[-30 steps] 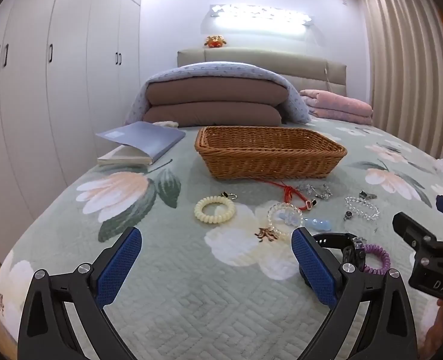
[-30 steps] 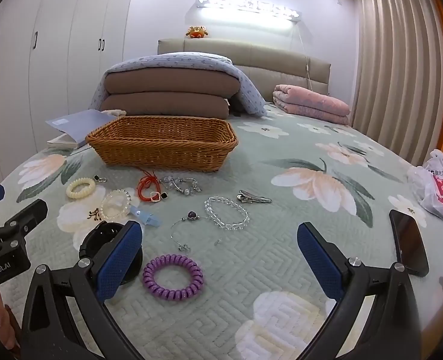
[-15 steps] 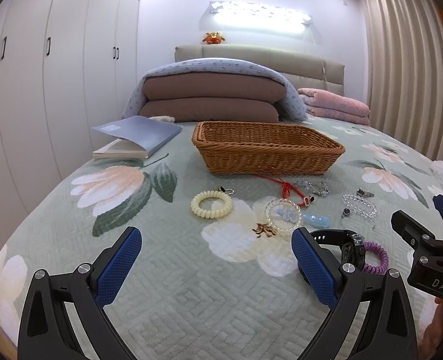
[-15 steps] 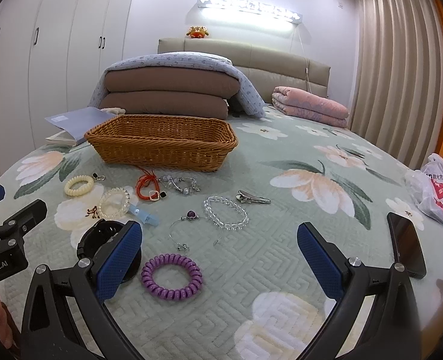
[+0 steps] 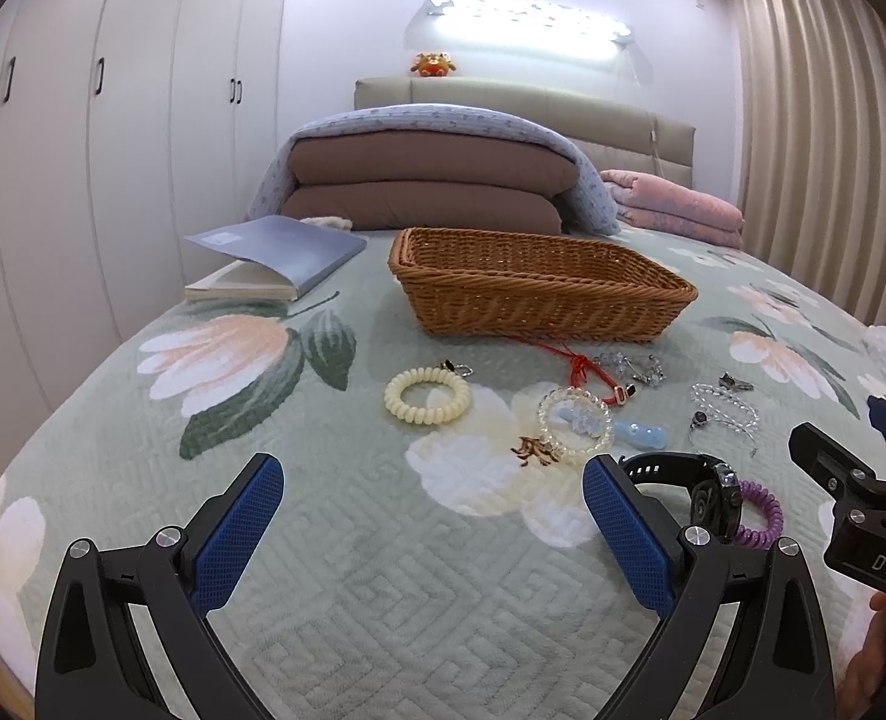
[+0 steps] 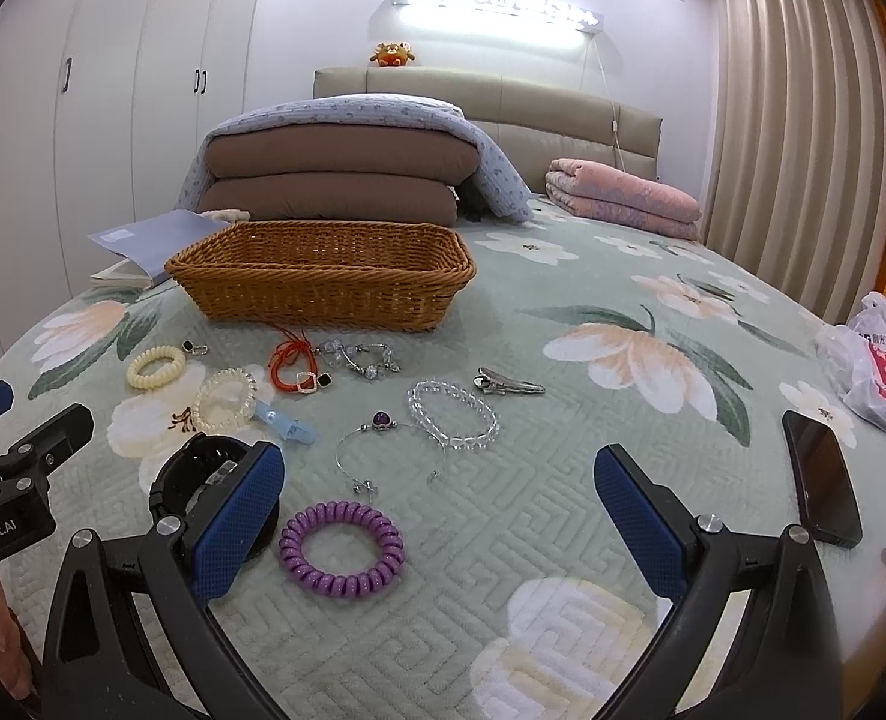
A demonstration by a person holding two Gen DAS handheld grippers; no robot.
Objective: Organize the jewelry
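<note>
— So, left gripper (image 5: 433,525)?
— Spread wide, fingers (image 5: 236,531) gripping nothing, hovering over bare quilt of the bed (image 5: 383,588). Cream coil hair tie (image 5: 427,394) lying ahead at 12 o'clock, well apart from both fingers. Clear bead bracelet (image 5: 576,425) at 1 o'clock, near the right-hand finger but not touching. Black watch (image 5: 692,480) just beyond that finger at 3 o'clock, partly hidden behind it.

— And right gripper (image 6: 440,519)?
— Likewise spread wide, holding nothing. Purple coil hair tie (image 6: 342,548) lying flat on the bed between the fingers, closer to the left-hand one (image 6: 236,525), apart from both. Silver bangle with purple stone (image 6: 389,444) at 12 o'clock, crystal bracelet (image 6: 452,414) just past it. Metal hair clip (image 6: 506,385) further at 12.

— Basket?
— Wicker basket (image 6: 323,276) at 11 o'clock, far side of the jewelry, red cord (image 6: 290,360) and charm bracelet (image 6: 356,357) lying just before it. Black phone (image 6: 821,474) at 2 o'clock.
</note>
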